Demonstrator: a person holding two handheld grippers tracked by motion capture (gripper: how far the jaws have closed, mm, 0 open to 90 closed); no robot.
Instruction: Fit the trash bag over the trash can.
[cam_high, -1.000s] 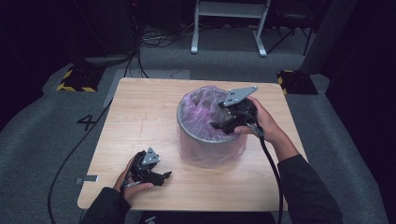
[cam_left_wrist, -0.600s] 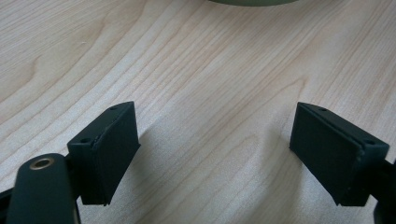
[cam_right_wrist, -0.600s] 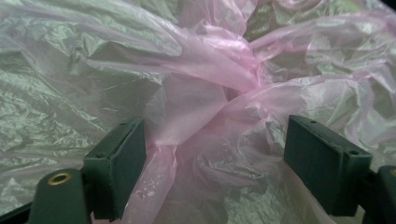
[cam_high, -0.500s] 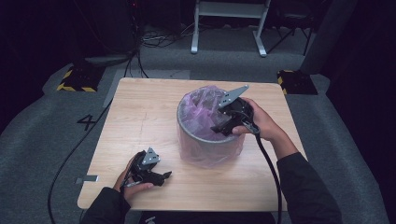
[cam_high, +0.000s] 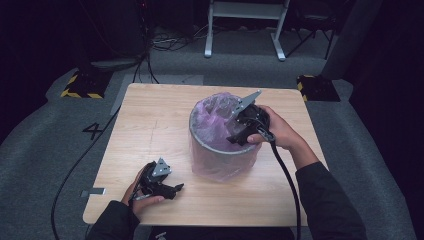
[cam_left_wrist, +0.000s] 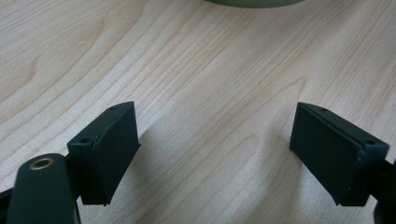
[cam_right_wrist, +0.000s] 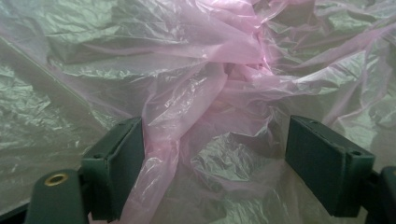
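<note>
Right claw (cam_high: 239, 131) shifted slightly over the bin (cam_high: 220, 150), jaws wide around pink bag (cam_right_wrist: 205, 93); left claw (cam_left_wrist: 215, 154) wide, empty, unmoved on counter (cam_high: 150, 125)

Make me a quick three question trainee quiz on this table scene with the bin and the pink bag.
1. True or false: the left tongs rest low on the table near its front edge, apart from the bin.
2. What is the pink plastic bag doing in the bin?
A. Lining it, with its edge draped over the rim
B. Lying folded beside it
C. Hanging from the left tongs
3. Fill in: the right tongs stand open, with crumpled ____ between the jaws.

Key: 1 true; 2 A; 3 plastic bag.
</note>
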